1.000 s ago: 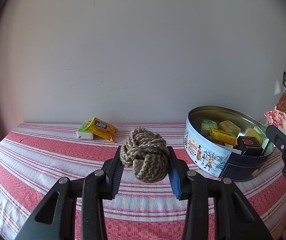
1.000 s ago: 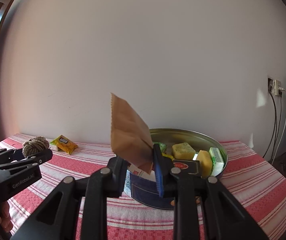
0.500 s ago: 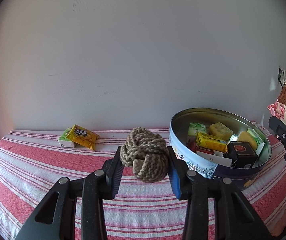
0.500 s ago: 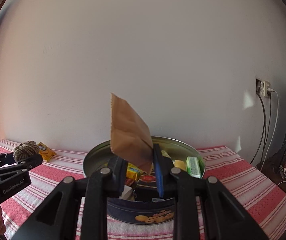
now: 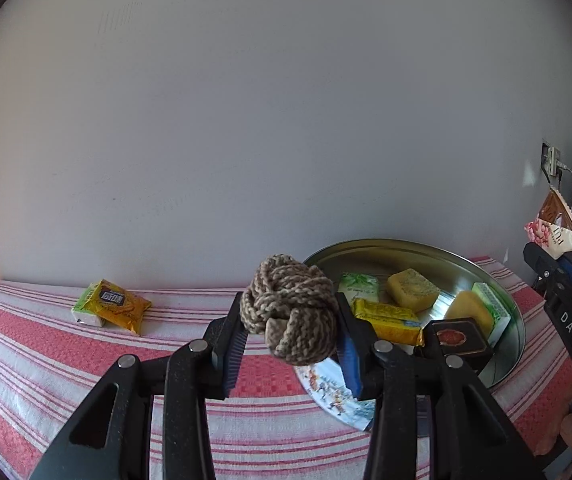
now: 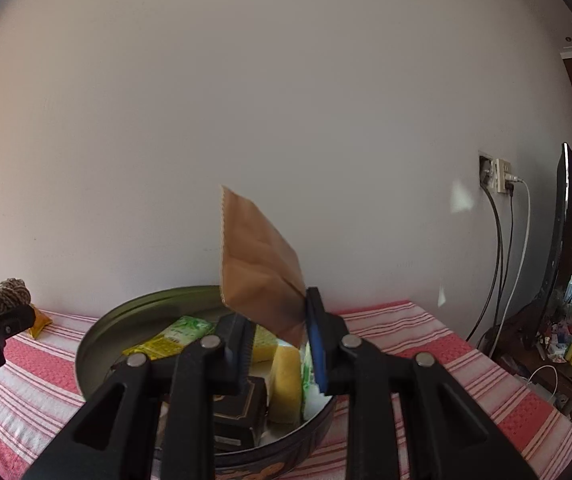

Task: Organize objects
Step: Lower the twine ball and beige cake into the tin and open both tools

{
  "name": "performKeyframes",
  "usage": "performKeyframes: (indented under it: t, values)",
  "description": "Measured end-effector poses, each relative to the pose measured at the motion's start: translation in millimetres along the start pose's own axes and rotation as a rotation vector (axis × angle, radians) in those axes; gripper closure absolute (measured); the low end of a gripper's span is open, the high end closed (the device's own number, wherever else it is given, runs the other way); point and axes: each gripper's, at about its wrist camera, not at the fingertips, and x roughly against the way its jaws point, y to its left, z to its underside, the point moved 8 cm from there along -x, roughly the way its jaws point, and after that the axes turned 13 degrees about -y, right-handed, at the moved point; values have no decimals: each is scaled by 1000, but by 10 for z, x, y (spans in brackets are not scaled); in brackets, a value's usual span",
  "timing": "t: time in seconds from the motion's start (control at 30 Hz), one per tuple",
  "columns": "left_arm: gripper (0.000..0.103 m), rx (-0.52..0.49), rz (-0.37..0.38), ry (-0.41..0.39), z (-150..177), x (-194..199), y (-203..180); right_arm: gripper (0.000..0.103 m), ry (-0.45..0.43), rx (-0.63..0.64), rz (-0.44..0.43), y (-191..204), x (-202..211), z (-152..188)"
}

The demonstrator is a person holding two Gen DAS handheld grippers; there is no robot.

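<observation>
Left gripper [image 5: 292, 334]: your blue-padded jaws are clenched on the brown-and-tan knitted yarn knot [image 5: 290, 310], pinched at its two sides so the soft ball sits clear of the red-and-white striped cloth surface [image 5: 45, 360]. It hangs at the near left edge of the round metal biscuit tin [image 5: 516, 320], which suggests you are carrying it toward the tin and have not yet lowered it.

Right gripper [image 6: 279, 344]: your jaws are clamped on one lower corner of the flat brown foil sachet [image 6: 255, 256], so the sachet stands up and tilts left above the tin's open mouth [image 6: 97, 336]. A corner hold leaves the body of the packet free to drop cleanly; it also lets it swing.

Tin contents: a green-printed packet [image 5: 358, 286], yellow cakes [image 5: 412, 288], a yellow wrapped bar [image 5: 388, 320] and a dark box with a red seal [image 5: 458, 340] already lie inside, evidently the collecting place.

Outside the tin: a yellow snack packet lying on a small white-and-green packet [image 5: 115, 306] rests on the surface by the wall, well apart from the tin, probably still to be gathered.
</observation>
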Motion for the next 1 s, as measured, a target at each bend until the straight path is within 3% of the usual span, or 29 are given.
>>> performKeyframes:
  t: [0.37,0.63,1.0]
  values:
    - [60,-7,91,76,148,-518,-636,79,95,7,30,-229,-332,223]
    - [60,-33,88,124,284,-734,-782,79,169,-48,13,-341,-533,394]
    - [60,-43,76,167,406,-765,-767,79,203,-19,-38,-258,-625,438]
